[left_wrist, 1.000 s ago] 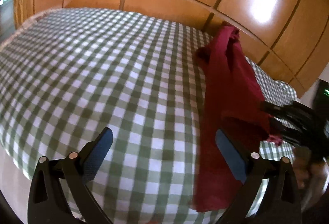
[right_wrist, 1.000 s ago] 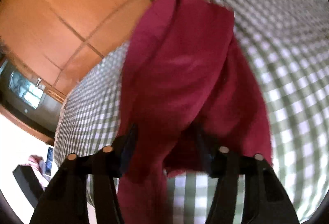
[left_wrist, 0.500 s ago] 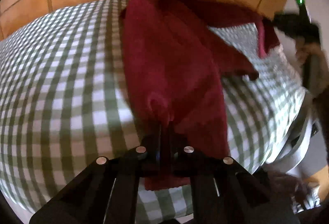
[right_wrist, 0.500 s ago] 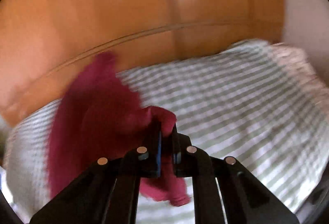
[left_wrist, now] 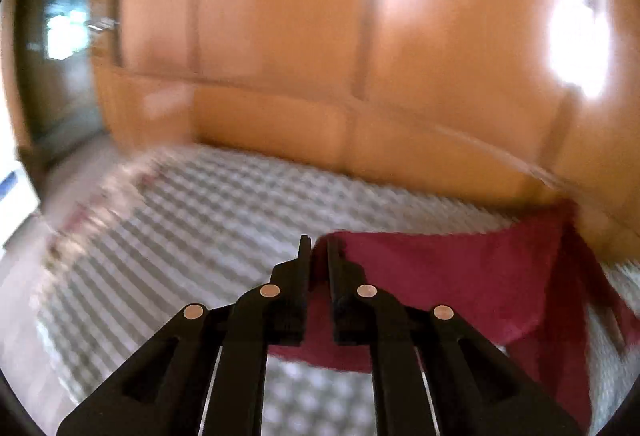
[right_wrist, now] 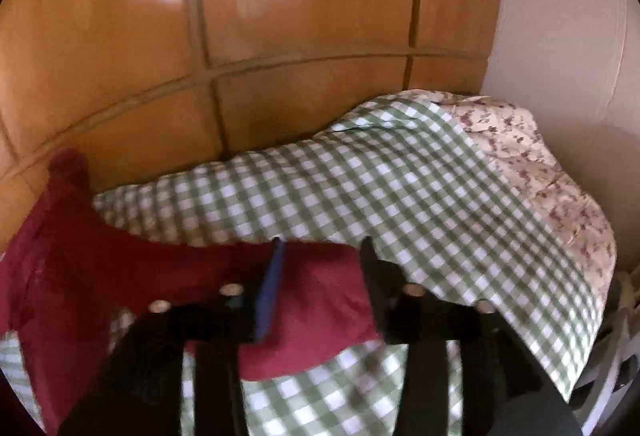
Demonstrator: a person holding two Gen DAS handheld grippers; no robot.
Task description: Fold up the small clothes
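1. The left black two-finger gripper [left_wrist: 318, 248] has its fingers drawn nearly together, pinching a corner of the dark red cloth garment [left_wrist: 460, 276] between them.
2. From that pinched corner, the garment's top edge runs taut toward the right of the left wrist view, and the rest hangs and drapes onto the green-and-white checked bedcover [left_wrist: 208, 220].
3. The right black gripper [right_wrist: 320, 252] stands with its fingers spread apart; the left finger carries a blue pad [right_wrist: 272, 288].
4. In the right wrist view the dark red garment [right_wrist: 80, 268] passes between those spread fingers and lies on the checked bedcover [right_wrist: 400, 187]; I cannot tell whether either finger touches the fabric.
5. The garment stretches away to the left in that view, with one end rising against the glossy orange-brown wooden panelled wall [right_wrist: 280, 15].
6. A cream floral-print sheet [right_wrist: 532, 155] shows beyond the checked cover's far right edge, next to a pale plain wall [right_wrist: 560, 35].
7. The left wrist view is blurred, so the bedcover's checks smear into stripes.
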